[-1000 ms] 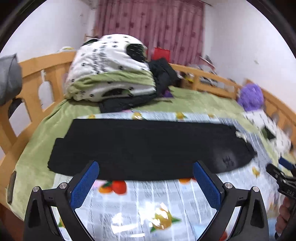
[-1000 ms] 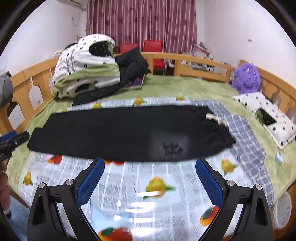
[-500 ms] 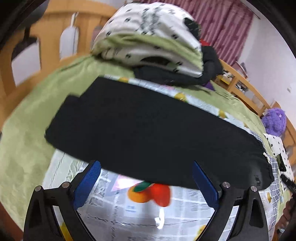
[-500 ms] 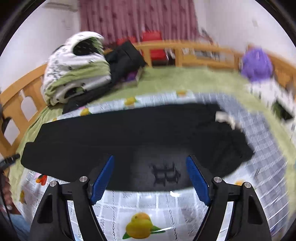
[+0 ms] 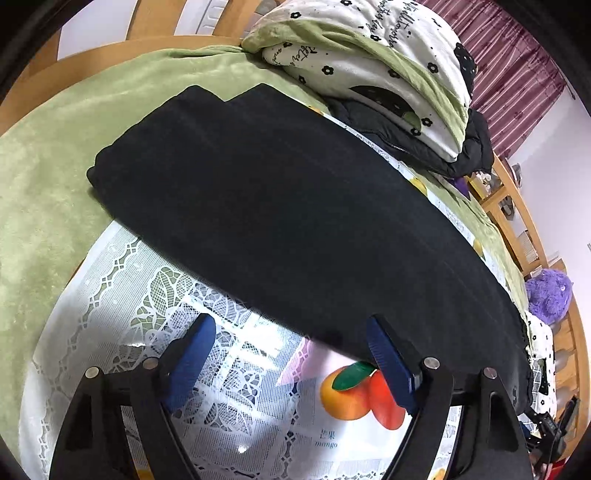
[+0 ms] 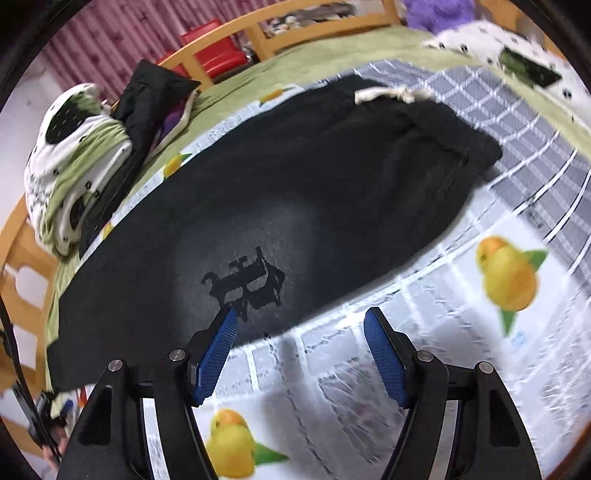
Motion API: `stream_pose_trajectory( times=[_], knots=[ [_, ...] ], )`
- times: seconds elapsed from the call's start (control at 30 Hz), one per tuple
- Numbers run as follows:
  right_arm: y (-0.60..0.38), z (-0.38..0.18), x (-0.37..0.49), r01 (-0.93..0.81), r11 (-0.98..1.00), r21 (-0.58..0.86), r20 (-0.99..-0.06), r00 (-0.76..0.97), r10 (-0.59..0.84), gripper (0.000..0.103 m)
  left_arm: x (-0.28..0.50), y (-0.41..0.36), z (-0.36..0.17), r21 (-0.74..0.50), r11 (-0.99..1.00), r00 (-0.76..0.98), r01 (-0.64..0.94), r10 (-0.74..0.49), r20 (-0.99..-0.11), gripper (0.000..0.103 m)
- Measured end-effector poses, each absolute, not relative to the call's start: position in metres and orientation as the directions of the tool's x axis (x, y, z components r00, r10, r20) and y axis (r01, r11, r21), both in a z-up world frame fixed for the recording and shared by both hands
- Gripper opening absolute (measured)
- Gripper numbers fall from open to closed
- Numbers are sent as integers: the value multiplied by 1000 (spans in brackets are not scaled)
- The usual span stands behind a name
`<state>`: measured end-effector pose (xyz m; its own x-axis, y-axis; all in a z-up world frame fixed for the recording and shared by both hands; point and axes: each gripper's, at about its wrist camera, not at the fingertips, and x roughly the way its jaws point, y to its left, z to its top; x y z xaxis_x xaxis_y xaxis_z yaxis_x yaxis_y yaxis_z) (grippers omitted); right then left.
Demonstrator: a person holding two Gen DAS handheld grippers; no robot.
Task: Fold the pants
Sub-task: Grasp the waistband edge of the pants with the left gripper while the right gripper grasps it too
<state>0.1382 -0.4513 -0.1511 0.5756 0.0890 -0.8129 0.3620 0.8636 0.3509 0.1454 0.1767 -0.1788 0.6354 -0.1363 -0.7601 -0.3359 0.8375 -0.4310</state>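
Black pants (image 5: 295, 206) lie flat, folded lengthwise, across a fruit-print cloth on the bed. The left wrist view shows the leg-cuff end. The right wrist view shows the pants' waist end (image 6: 295, 192) with a white drawstring (image 6: 388, 95) and a black logo (image 6: 245, 284). My left gripper (image 5: 291, 332) is open and empty, just above the pants' near edge by the cuffs. My right gripper (image 6: 301, 321) is open and empty, just above the near edge below the logo.
A folded white-and-green quilt (image 5: 373, 62) on a dark jacket lies behind the pants. A green blanket (image 5: 48, 155) covers the bed inside a wooden rail (image 6: 295, 29). A purple plush toy (image 5: 548, 295) and a spotted pillow (image 6: 498, 44) are at the far right.
Both grippers have dropped down and moved forward to the pants' near edge, the left towards the cuffs, the right towards the logo. Both jaws have narrowed a little but stay open.
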Motion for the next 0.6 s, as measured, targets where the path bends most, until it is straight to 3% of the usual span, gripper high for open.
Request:
stream_pose_trajectory(
  times=[0.17, 0.2, 0.23, 0.27, 0.3, 0.37, 0.4, 0.43, 0.6],
  knots=[
    [-441, -171, 156, 376, 859, 347, -811, 581, 73, 71, 155, 166, -180, -375, 862, 645, -341, -75, -761, 81],
    [-439, -171, 159, 378, 863, 335, -808, 586, 57, 71, 156, 166, -180, -367, 865, 647, -342, -66, -760, 79],
    [-437, -171, 163, 377, 867, 327, -809, 586, 50, 70, 160, 165, -179, -349, 869, 645, -352, -46, -763, 69],
    [-437, -171, 166, 377, 870, 319, -808, 588, 41, 62, 163, 165, -178, -340, 867, 643, -365, -29, -765, 63],
    [-437, -171, 168, 379, 873, 306, -806, 592, 25, 46, 167, 167, -178, -343, 863, 643, -371, -28, -765, 53],
    [-441, -172, 172, 369, 875, 313, -797, 603, 31, 17, 174, 174, -177, -338, 853, 632, -398, -13, -775, 24],
    [-444, -171, 172, 367, 868, 334, -791, 610, 46, 13, 176, 178, -175, -341, 850, 630, -401, -15, -777, 13],
    [-447, -166, 169, 368, 857, 361, -779, 624, 60, 12, 176, 181, -172, -357, 845, 639, -398, -23, -769, 8],
    [-445, -116, 173, 296, 874, 385, -726, 682, 89, 9, 174, 175, -119, -376, 867, 711, -328, -36, -702, 7]
  ],
)
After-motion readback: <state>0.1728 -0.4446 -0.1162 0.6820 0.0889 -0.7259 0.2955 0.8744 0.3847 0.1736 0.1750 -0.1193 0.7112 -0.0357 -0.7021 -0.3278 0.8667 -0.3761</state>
